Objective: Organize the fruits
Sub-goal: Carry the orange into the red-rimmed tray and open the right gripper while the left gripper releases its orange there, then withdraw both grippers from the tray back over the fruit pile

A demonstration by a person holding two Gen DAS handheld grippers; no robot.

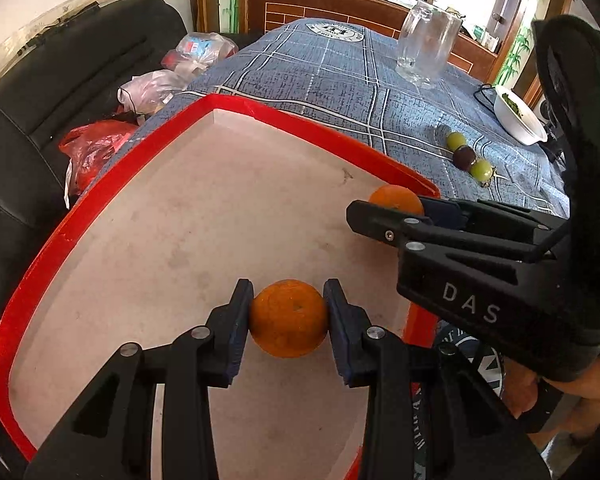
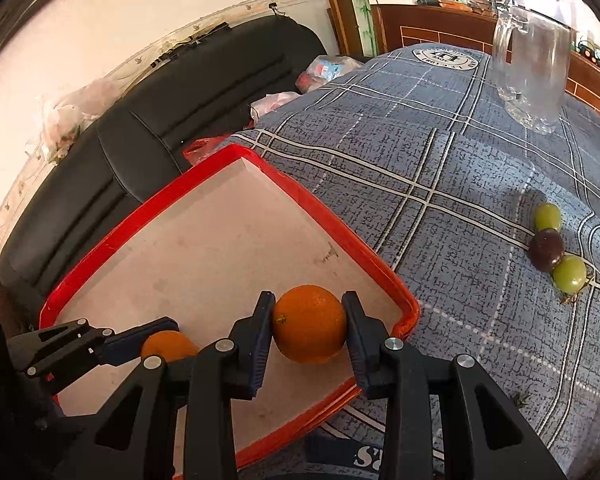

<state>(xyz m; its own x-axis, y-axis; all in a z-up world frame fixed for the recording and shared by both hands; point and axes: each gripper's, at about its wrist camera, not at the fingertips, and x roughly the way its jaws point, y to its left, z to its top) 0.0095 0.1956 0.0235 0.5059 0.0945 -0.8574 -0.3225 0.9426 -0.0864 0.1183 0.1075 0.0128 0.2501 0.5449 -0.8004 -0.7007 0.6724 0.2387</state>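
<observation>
Left gripper (image 1: 288,316): clamped on an orange (image 1: 288,318), both pads pressed to its sides, low over the near part of the red tray (image 1: 32,264).
Right gripper (image 2: 309,330): grasping a second orange (image 2: 310,328) over the tray's near right corner.
Tray floor: pale, bare apart from the two held oranges.
Loose fruit: two green fruits (image 2: 548,216) (image 2: 570,274) and a dark fruit (image 2: 546,254) between them, touching in a row on the blue checked tablecloth (image 2: 440,160), well right of the tray.
Glass mug (image 2: 534,80): upright, farther back.
White bowl (image 1: 520,116): at the table's right edge.

"DAS" in white on right gripper (image 1: 384,210) body
</observation>
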